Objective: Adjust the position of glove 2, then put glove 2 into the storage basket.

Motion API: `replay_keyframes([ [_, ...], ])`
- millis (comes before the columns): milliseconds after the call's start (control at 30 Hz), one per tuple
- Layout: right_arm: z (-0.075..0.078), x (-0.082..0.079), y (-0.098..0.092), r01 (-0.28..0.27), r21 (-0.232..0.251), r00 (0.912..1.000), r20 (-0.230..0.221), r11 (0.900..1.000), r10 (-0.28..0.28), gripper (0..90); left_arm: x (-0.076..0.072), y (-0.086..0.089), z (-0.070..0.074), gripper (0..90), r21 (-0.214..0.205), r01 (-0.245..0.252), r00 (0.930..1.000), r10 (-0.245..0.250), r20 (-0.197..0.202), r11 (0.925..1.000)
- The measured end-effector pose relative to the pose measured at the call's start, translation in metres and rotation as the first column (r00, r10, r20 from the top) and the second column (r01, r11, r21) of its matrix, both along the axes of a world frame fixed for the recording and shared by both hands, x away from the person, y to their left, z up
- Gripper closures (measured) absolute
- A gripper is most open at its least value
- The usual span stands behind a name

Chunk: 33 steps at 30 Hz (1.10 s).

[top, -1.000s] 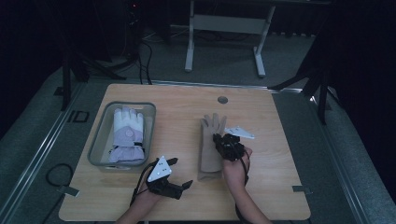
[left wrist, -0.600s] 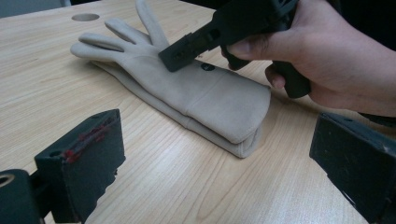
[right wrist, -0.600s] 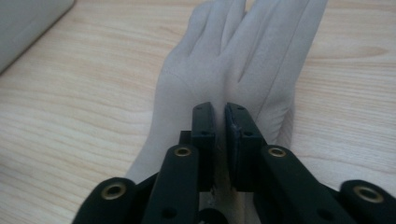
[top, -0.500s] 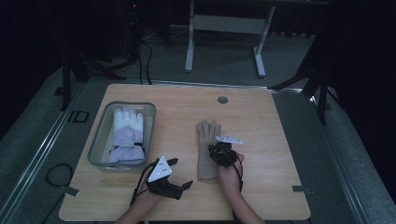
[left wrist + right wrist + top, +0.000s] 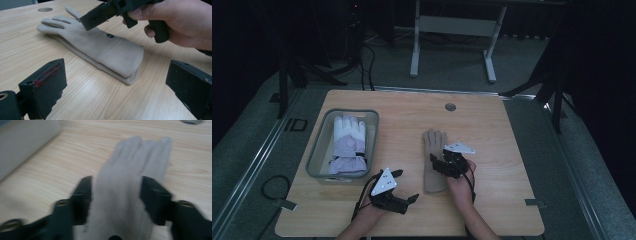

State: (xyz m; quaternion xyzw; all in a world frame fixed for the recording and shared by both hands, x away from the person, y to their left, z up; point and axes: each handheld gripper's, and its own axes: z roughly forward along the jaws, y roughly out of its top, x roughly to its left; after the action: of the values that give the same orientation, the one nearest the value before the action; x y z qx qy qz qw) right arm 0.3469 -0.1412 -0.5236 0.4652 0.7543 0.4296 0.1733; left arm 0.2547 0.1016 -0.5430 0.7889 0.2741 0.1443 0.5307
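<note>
Wooden table (image 5: pixel 512 150) bears one beige glove (image 5: pixel 433 160) between the just-opened right gripper (image 5: pixel 439 162) fingers, nothing gripped

The high view is looking forward and down from above the person's side, taking in the whole counter (image 5: pixel 492 130). The left gripper view is sitting low, looking across the glove (image 5: pixel 100 47) from close by. The right gripper view is looking down its fingers (image 5: pixel 82 195) at that same glove, nearer still.
</note>
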Motion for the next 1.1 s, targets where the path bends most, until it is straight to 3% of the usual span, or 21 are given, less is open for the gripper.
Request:
replay_keyframes([
  [100,0.003,0.000,-0.008,-0.054,0.038,0.9985,0.005,0.9978,0.054,12.2,0.000,-0.002,0.001,4.0,0.000,-0.008,0.9999,0.008,0.009,1.0000],
  [133,0.004,-0.002,-0.012,-0.090,0.017,0.9957,0.024,0.9958,0.089,11.7,0.000,-0.003,0.001,4.1,0.002,-0.010,0.9999,0.010,0.011,1.0000],
  [267,0.005,-0.002,-0.022,-0.131,0.016,0.9911,0.027,0.9913,0.130,15.0,0.003,-0.006,0.001,4.1,-0.007,-0.009,1.0000,0.009,-0.005,0.9999],
  [367,0.007,0.000,-0.034,-0.166,0.000,0.9837,0.070,0.9861,0.166,15.3,0.005,-0.009,0.000,4.1,-0.016,0.010,0.9997,-0.010,-0.023,0.9998],
  [500,0.009,0.003,-0.047,-0.144,0.042,0.9895,0.014,0.9887,0.144,11.0,0.007,-0.014,0.002,5.3,0.010,0.019,0.9985,-0.018,-0.052,0.9998],
  [600,0.009,0.003,-0.051,-0.143,0.041,0.9895,0.030,0.9889,0.142,10.6,0.007,-0.017,0.004,11.6,0.029,0.013,0.9997,-0.012,-0.022,0.9995],
  [633,0.009,0.005,-0.054,-0.127,0.041,0.9917,0.027,0.9910,0.126,14.7,0.012,-0.024,0.005,13.5,0.035,0.054,0.9982,-0.053,-0.027,0.9979],
  [700,0.008,0.008,-0.052,-0.143,0.042,0.9896,0.017,0.9888,0.143,19.6,0.014,-0.032,0.005,14.7,0.047,0.083,0.9963,-0.082,-0.027,0.9954],
  [800,0.005,0.013,-0.049,-0.141,0.027,0.9900,0.013,0.9897,0.141,22.9,0.016,-0.037,0.005,15.8,0.059,0.096,0.9950,-0.094,-0.034,0.9936],
  [867,0.001,0.020,-0.043,-0.134,0.009,0.9909,0.013,0.9909,0.134,23.3,0.021,-0.054,0.003,19.5,0.122,0.132,0.9905,-0.127,-0.053,0.9836],
  [1100,-0.016,0.041,-0.036,-0.104,0.014,0.9927,-0.059,0.9944,0.105,23.4,0.034,-0.069,-0.005,30.2,0.207,0.175,0.9824,-0.156,-0.102,0.9626],
])
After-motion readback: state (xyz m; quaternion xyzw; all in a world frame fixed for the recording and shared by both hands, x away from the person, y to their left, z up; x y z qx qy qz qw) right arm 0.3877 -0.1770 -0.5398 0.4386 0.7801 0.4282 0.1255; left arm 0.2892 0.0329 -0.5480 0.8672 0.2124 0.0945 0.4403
